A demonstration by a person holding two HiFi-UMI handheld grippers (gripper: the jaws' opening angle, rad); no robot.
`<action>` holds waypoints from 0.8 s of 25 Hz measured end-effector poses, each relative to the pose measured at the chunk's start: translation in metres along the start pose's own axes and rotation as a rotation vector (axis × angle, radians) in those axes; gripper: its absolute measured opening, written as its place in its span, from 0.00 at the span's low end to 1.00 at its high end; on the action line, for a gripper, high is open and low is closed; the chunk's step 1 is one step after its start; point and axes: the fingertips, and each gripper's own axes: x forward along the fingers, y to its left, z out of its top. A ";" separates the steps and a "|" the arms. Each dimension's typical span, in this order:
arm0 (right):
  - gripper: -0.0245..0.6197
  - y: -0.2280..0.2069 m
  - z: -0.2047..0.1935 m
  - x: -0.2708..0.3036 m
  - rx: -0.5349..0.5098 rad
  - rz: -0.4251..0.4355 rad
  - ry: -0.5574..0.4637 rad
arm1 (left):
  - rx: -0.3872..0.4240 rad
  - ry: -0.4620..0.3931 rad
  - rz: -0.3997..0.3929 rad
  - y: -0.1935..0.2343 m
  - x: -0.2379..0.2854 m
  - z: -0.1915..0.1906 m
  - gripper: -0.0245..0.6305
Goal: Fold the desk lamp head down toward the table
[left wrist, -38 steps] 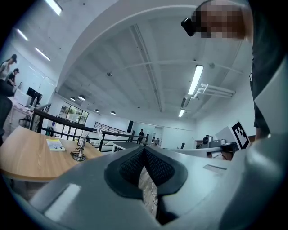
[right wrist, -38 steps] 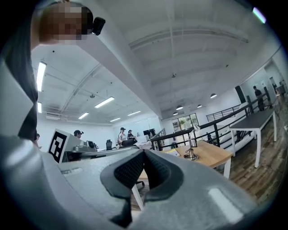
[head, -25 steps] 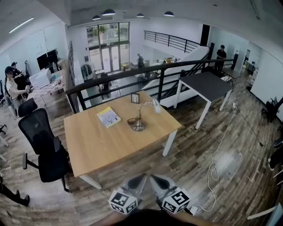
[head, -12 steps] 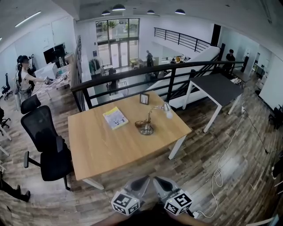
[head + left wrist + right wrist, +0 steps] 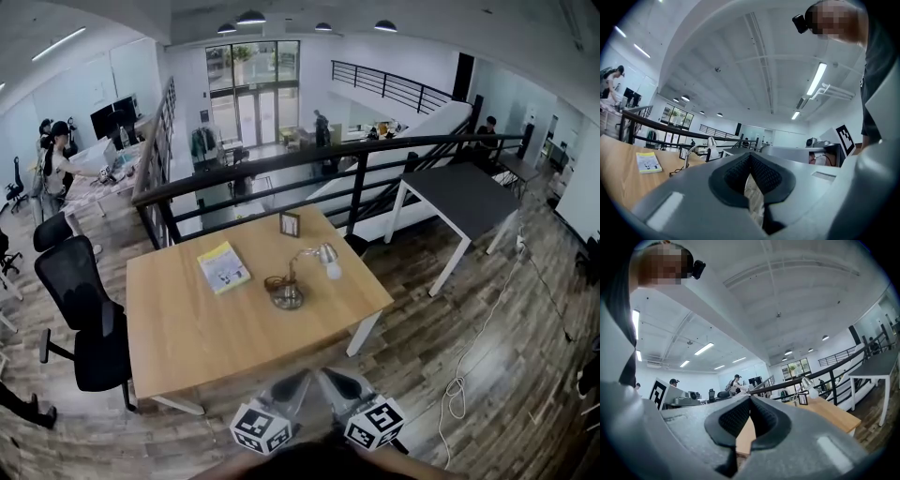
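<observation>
The desk lamp stands on the far right part of the wooden table [image 5: 187, 328], with its round base [image 5: 286, 296] flat on the top. Its curved neck rises to a white head [image 5: 328, 256] that is raised and points right. My left gripper [image 5: 292, 382] and right gripper [image 5: 336, 380] hang side by side just off the table's near edge, well short of the lamp. Both are shut with nothing between the jaws. The left gripper view shows its closed pads [image 5: 750, 159] and the lamp [image 5: 710, 143] far off. The right gripper view shows shut pads [image 5: 750, 401] and the lamp [image 5: 806, 382].
A yellow book [image 5: 223, 267] and a small picture frame [image 5: 290, 224] also lie on the table. A black office chair [image 5: 80, 309] stands at its left side. A black railing [image 5: 281, 164] runs behind, with a dark table [image 5: 459, 187] at the right and a cable [image 5: 459, 384] on the floor.
I have walked closer to the table, and its near edge now lies just ahead of both grippers. The lamp, book and frame have not moved on the table.
</observation>
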 end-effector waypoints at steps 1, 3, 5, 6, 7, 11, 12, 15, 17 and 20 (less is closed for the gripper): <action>0.04 -0.014 0.003 -0.001 0.001 0.003 0.001 | 0.000 -0.002 0.005 -0.001 0.013 0.000 0.04; 0.04 -0.038 0.010 -0.004 -0.003 0.012 0.003 | 0.002 -0.006 0.015 -0.004 0.037 0.000 0.04; 0.04 -0.058 0.017 -0.008 -0.004 0.022 0.006 | 0.001 -0.008 0.019 -0.009 0.061 0.001 0.04; 0.04 -0.068 0.020 -0.010 -0.002 0.025 0.006 | 0.001 -0.007 0.020 -0.012 0.071 0.000 0.04; 0.04 -0.078 0.023 -0.013 0.001 0.027 0.005 | 0.003 -0.007 0.021 -0.015 0.081 -0.001 0.04; 0.04 -0.112 0.028 -0.020 0.008 0.028 -0.004 | 0.020 -0.004 0.028 -0.022 0.112 -0.006 0.04; 0.04 -0.120 0.027 -0.022 0.018 0.030 -0.003 | 0.019 -0.002 0.032 -0.022 0.118 -0.007 0.04; 0.04 -0.137 0.024 -0.026 0.038 0.031 0.002 | 0.018 0.004 0.040 -0.023 0.132 -0.011 0.04; 0.04 -0.144 0.024 -0.024 0.046 0.033 0.008 | 0.015 0.010 0.041 -0.021 0.140 -0.014 0.04; 0.04 -0.150 0.022 -0.018 0.061 0.038 0.025 | 0.007 0.019 0.034 -0.016 0.151 -0.015 0.04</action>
